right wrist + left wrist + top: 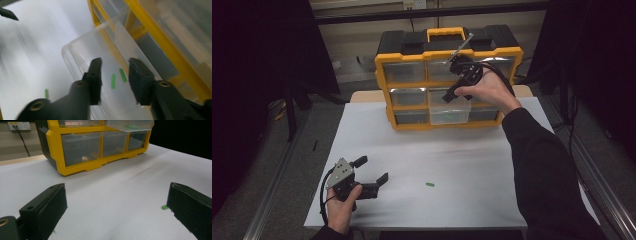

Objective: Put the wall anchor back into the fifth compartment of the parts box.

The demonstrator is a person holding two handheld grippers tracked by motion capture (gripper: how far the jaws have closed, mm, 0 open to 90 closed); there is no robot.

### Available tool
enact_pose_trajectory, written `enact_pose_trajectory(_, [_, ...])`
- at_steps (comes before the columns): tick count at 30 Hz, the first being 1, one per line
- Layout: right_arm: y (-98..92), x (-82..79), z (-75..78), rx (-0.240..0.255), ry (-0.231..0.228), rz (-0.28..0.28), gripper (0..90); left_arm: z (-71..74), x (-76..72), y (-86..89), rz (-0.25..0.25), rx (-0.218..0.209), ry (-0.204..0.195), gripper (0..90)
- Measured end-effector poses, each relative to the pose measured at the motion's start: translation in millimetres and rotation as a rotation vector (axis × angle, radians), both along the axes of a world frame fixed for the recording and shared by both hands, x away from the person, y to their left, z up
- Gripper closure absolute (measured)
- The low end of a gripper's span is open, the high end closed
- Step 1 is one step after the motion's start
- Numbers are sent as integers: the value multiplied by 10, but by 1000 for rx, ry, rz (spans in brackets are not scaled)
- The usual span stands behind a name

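The organizer's frame (447, 52) looks like glossy yellow plastic; its pulled-out drawer (105, 65) is clear, smooth plastic. The table (462, 165) is matt white. Both grippers' jaws look matt black.

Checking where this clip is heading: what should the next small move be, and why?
Probably the left gripper should reach for the green piece on the table. Its jaws stand open and empty beside that piece. The right gripper hangs open over the pulled-out drawer, where two green pieces already lie.

organizer (406, 54): 1 | pulled-out drawer (450, 114): 1 | green pieces (113, 81): 3 | grippers (371, 170): 2
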State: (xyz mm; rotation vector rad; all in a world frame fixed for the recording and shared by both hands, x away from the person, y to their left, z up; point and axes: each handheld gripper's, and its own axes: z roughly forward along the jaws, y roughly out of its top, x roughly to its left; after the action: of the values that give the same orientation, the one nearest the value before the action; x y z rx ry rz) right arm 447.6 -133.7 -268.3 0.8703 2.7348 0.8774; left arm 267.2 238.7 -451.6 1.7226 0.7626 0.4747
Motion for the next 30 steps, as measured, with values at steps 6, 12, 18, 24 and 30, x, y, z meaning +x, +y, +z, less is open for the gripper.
enact_pose_trajectory(6, [4, -89, 3, 30, -23, 19, 460, 0, -1, -1, 0, 3, 0, 28])
enact_pose_trajectory(12, [24, -184, 26, 51, -58, 40, 294, -2, -2, -4, 1, 0, 1, 27])
enact_pose_trajectory(18, [50, -264, 12, 74, -73, 58, 128, -1, -2, -4, -2, 3, 1, 28])
enact_pose_trajectory(24, [81, -388, -22, 103, -96, 97, 70, -2, -2, -5, -1, 4, 2, 27])
enact_pose_trajectory(30, [122, -487, -26, 120, -113, 124, 45, -1, 0, 1, -5, 18, 1, 28])
